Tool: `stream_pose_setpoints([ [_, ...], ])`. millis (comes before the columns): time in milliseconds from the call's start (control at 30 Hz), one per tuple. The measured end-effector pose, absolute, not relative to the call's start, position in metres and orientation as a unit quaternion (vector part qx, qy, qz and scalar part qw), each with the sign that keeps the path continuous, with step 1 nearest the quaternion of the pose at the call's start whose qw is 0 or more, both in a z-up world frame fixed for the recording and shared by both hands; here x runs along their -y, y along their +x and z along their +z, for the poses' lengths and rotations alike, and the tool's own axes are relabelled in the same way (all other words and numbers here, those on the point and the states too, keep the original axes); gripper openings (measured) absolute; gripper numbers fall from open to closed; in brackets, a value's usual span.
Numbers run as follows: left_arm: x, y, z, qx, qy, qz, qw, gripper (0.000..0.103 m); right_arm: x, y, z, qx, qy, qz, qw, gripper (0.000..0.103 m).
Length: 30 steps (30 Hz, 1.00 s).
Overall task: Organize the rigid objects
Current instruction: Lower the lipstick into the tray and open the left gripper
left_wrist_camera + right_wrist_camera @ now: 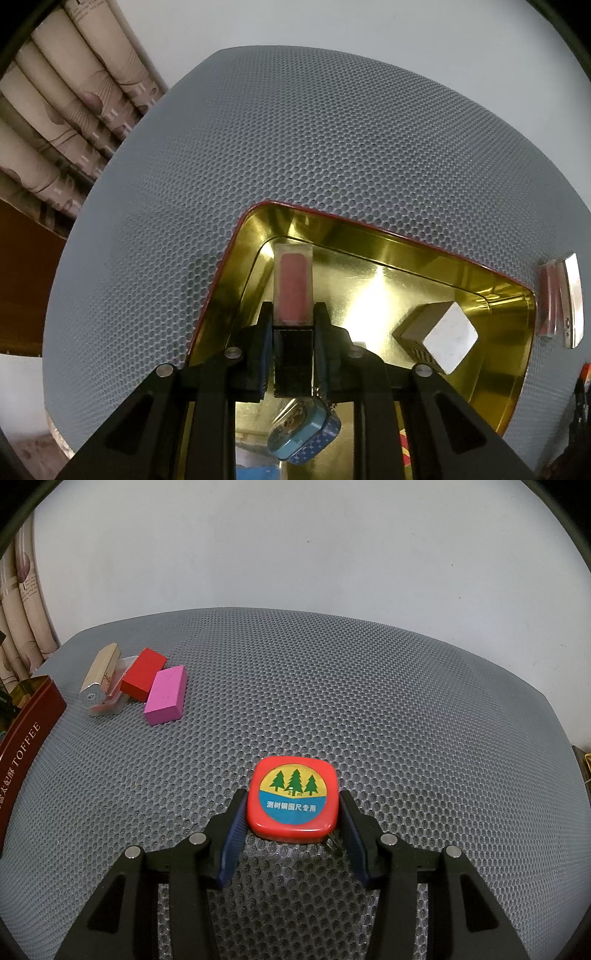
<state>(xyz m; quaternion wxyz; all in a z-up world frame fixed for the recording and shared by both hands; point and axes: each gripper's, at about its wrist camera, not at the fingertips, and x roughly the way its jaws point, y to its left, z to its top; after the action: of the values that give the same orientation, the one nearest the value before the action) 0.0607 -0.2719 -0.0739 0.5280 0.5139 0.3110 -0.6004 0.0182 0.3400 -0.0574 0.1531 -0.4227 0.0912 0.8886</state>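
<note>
the grey honeycomb-mesh mat [332,686] covers the whole work surface, and on it sits the open rectangular tin with a gold mirror interior and a red rim [236,266]; in the right wrist view its dark red outer wall [29,734] shows at the left edge. the left gripper [293,332] is clamped narrow on a lipstick with a clear cap over a pink-red bullet and a black base [293,291], pointing steeply down inside the tin near its far-left corner. a white cube-like block [439,339] already lies on the tin floor to the right, and a small blue patterned tin charm [304,432] dangles below the gripper.

the step in hand looks like setting the lipstick down in the tin. done well, it would be lowered until it rests on the floor along the left wall, clear of the white block, before the pads let go, so it neither drops nor rolls.

the right gripper [293,812] stands wide around a red rounded-square tape measure [291,801] lying flat on the mat; the blue pads sit just beside its sides, and i cannot tell whether they press on it. further left lie a magenta block [164,696], a red block [144,674] and a beige tube [99,674] on a clear case.

readable writing: "toffee" on the tin wall, and "2 m" with chinese characters on the tape measure's tree label.
</note>
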Motion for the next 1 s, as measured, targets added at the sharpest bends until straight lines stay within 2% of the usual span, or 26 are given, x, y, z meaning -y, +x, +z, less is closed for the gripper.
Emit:
stream_pose_setpoints([
  [267,0.271,0.061,-0.071,-0.302,0.512,-0.600,0.536,0.023,-0.340,0.019,-0.057,-0.092,-0.423,0.888,0.155,0.050],
  [367,0.263,0.057,-0.064,-0.272,0.513,-0.606,0.544,0.023,-0.340,0.020,-0.057,-0.092,-0.423,0.888,0.156,0.049],
  [567,0.242,0.053,-0.045,-0.249,0.494,-0.628,0.547,0.030,-0.337,0.022,-0.054,-0.092,-0.423,0.887,0.158,0.050],
  [1000,0.172,0.066,-0.018,-0.215,0.455,-0.649,0.570,0.031,-0.343,0.025,-0.055,-0.092,-0.423,0.887,0.162,0.049],
])
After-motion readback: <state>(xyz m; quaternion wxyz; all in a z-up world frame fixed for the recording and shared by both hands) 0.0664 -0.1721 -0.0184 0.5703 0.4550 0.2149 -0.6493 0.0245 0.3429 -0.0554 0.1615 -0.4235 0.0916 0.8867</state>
